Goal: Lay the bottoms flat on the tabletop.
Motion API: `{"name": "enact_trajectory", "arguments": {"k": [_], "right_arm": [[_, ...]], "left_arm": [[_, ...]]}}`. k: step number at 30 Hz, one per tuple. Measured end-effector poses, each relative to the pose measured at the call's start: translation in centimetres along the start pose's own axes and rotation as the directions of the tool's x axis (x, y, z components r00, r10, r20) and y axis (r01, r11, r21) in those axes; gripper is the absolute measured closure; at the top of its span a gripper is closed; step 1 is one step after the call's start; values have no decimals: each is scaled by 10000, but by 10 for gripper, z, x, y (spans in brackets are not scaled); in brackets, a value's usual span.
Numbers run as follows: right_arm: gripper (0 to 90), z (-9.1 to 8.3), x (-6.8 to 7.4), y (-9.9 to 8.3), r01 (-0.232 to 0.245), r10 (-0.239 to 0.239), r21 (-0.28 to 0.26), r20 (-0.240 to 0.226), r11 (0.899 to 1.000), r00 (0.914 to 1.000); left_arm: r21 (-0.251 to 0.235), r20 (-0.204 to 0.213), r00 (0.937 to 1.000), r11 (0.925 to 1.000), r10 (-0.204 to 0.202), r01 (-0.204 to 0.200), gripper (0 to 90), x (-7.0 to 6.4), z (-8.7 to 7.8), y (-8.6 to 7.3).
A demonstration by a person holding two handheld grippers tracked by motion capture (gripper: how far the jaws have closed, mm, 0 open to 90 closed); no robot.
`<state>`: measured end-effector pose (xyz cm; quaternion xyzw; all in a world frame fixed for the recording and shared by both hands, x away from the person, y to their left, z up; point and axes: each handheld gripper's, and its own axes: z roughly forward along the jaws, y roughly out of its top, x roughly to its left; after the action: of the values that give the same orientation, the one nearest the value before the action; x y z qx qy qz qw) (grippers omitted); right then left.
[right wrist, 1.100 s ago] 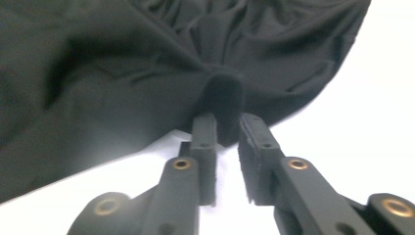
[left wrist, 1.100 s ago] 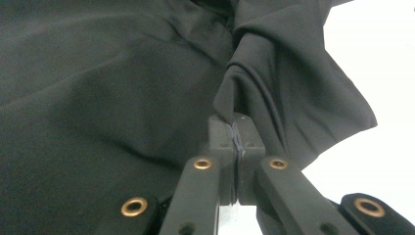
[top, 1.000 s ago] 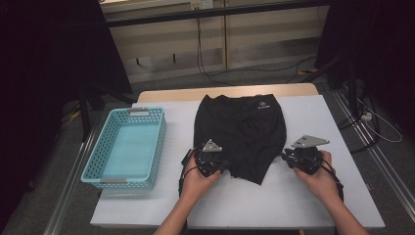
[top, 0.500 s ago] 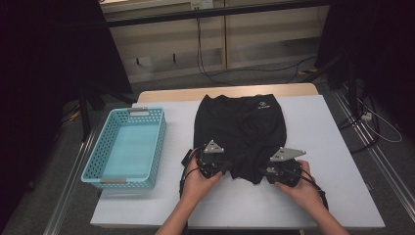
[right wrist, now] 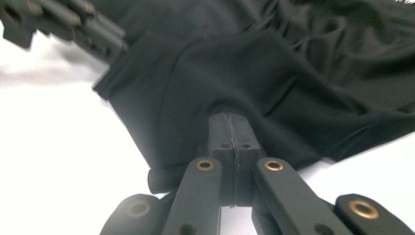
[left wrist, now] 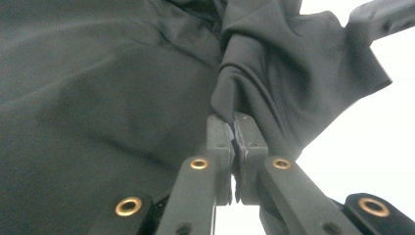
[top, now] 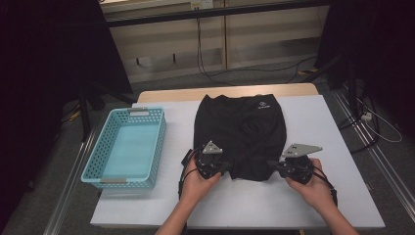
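A black garment [top: 240, 132] with a small white logo lies spread on the white table [top: 318, 122]. My left gripper [top: 229, 168] sits at the garment's near hem, left of centre. In the left gripper view it [left wrist: 234, 123] is shut on a pinched fold of the black fabric [left wrist: 112, 78]. My right gripper [top: 272, 166] is at the near hem to the right. In the right gripper view its jaws [right wrist: 230, 117] are pressed together, with the dark cloth [right wrist: 274, 68] puckered at their tips. The left gripper [right wrist: 63, 22] appears blurred at the top left of that view.
A light blue plastic basket [top: 157, 142] stands at the table's left side with nothing in it. Bare white tabletop lies in front of both hands and to the garment's right. Behind the table are dark stands, cables and a floor rail.
My right gripper has come in from the right side of the table to the garment's near hem. The left gripper has stayed put on the hem.
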<state>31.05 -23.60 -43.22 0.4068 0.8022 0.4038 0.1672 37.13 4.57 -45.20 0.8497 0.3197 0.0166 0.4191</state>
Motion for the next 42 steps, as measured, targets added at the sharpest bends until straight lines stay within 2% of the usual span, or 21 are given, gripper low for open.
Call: {"name": "enact_trajectory", "arguments": {"k": [6, 9, 13, 17, 19, 22, 24, 25, 29, 32, 38, 42], "right_arm": [[900, -5, -2, 13, -116, 124, -757, 101, 9971, 9999], [900, 3, -2, 21, -58, 66, -796, 107, 9968, 9999], [900, 22, -8, 28, 16, -2, -416, 346, 9991, 9994], [900, 41, -13, 30, 7, -16, 156, 558, 9999, 9984], [900, 49, -12, 28, 101, -131, 454, 664, 9989, 9977], [889, 55, -11, 24, 331, -402, 778, 927, 9964, 9949], [843, 58, -10, 21, 230, -316, 899, 947, 9957, 9950], [824, 57, -10, 20, 214, -298, 849, 982, 9962, 9947], [635, 45, -13, 20, 37, -77, 313, 1274, 9995, 9918], [556, 33, -12, 19, 144, -164, 150, 1404, 9998, 9900], [478, 13, -2, 11, 313, -316, 43, 1237, 9995, 9918], [465, 3, 4, 7, 339, -334, -25, 1147, 9994, 9928]], "left_arm": [[57, 49, 10000, 10000, 8, -9, 865, -2, -1, -1], [74, 10, 10000, 10000, -33, 33, 841, 0, -2, -2], [23, -123, 9998, 9999, 137, -137, 750, 2, -6, -2], [-99, -83, 9988, 9988, 477, -478, 571, 1, -10, 1], [-283, -42, 9990, 9986, 436, -437, 485, 1, -11, 1], [-353, -66, 9978, 9972, 663, -665, 426, -1, -12, 2], [-223, 5, 9957, 9955, 922, -922, 412, -3, -12, 2], [-220, 55, 9952, 9949, 981, -980, 411, -4, -11, 2], [-171, 45, 9946, 9944, 1040, -1040, 399, -5, -11, 2], [-235, 58, 9939, 9936, 1104, -1102, 390, -6, -11, 2], [-258, 94, 9891, 9888, 1472, -1469, 379, -14, -15, 5], [-166, 272, 9861, 9864, 1641, -1637, 483, -21, -14, 6]]}}
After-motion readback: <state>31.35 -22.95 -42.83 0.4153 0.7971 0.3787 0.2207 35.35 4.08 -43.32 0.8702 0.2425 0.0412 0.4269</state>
